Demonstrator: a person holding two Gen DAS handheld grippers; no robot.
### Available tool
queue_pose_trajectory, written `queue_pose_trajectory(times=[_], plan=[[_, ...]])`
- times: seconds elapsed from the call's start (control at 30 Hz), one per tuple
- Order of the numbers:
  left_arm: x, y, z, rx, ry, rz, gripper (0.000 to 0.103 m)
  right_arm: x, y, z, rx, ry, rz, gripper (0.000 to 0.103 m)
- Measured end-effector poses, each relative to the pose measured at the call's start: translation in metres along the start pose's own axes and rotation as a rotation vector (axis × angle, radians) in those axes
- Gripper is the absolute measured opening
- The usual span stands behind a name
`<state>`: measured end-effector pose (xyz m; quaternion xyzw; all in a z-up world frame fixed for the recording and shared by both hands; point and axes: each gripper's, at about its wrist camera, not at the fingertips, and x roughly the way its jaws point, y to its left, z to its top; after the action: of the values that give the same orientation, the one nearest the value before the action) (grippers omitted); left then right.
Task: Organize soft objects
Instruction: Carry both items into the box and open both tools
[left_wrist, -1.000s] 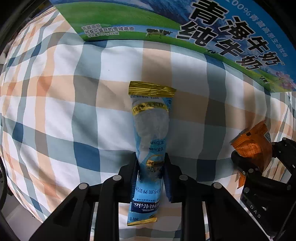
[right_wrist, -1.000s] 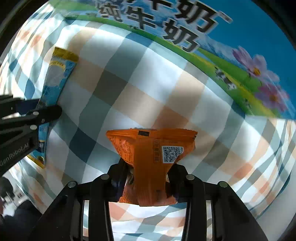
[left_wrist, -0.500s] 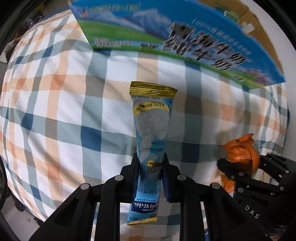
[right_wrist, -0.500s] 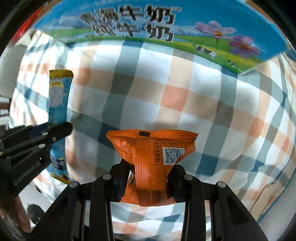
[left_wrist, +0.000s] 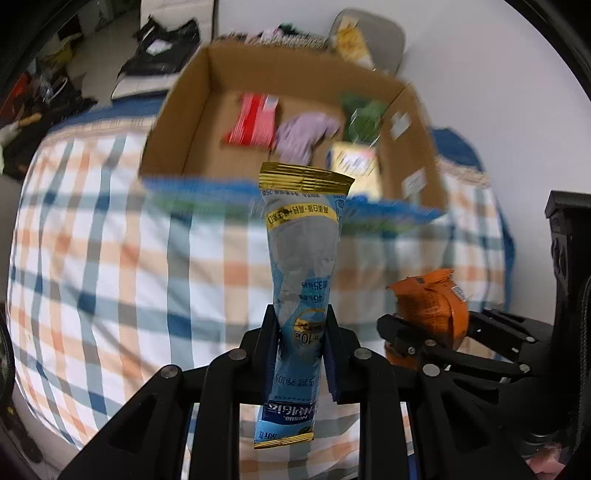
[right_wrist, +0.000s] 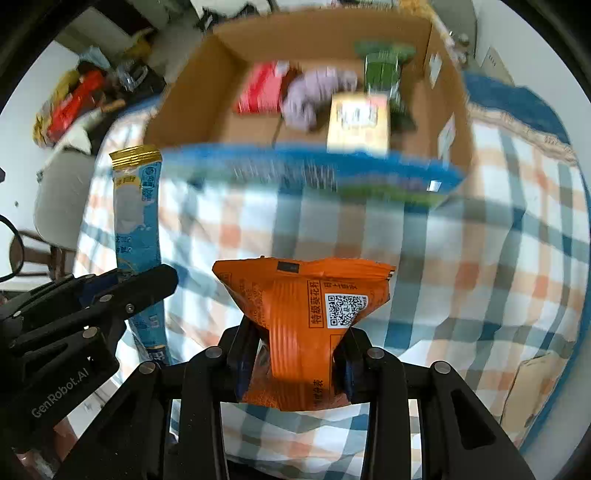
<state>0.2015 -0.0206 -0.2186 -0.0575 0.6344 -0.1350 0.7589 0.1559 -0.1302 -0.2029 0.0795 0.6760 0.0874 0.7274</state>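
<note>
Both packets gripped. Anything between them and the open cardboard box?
Only the box's near wall: the blue stick packet in the left gripper and the orange packet in the right gripper must clear its rim. The cardboard box is open on top.

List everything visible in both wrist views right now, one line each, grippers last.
Cardboard box: 1, brown inside with a blue printed front, open, on the checked cloth.
Red packet: 1, red and white, in the box, left.
Purple soft item: 1, lilac, in the box, middle.
Green packet: 1, green, in the box, back right.
Yellow packet: 1, pale yellow, in the box, front right.
Checked cloth: 1, white, blue and orange, under the box.
Blue sachet: 1, blue with gold ends, in the left gripper.
Orange packet: 1, orange, in the right gripper.
Left gripper: black, shut on the sachet.
Right gripper: black, shut on the packet.
</note>
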Motion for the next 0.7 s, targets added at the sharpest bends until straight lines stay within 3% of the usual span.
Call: queue_pose_trajectory(times=[0.2,0.37,0.7], plan=[[-0.024,-0.012,0.057,0.017,-0.050,-0.046,0.019,-0.052,0.002,0.041,0.009,-0.095,0.021,0.039],[-0.018,0.002,0.112,-0.007,-0.027,-0.046,0.019,-0.047,0.004,0.087,0.039,-0.127,0.015,0.039],[0.062,0.051,0.187,-0.097,0.204,-0.016,0.019,0.021,-0.006,0.167,0.137,-0.076,0.007,0.039]])
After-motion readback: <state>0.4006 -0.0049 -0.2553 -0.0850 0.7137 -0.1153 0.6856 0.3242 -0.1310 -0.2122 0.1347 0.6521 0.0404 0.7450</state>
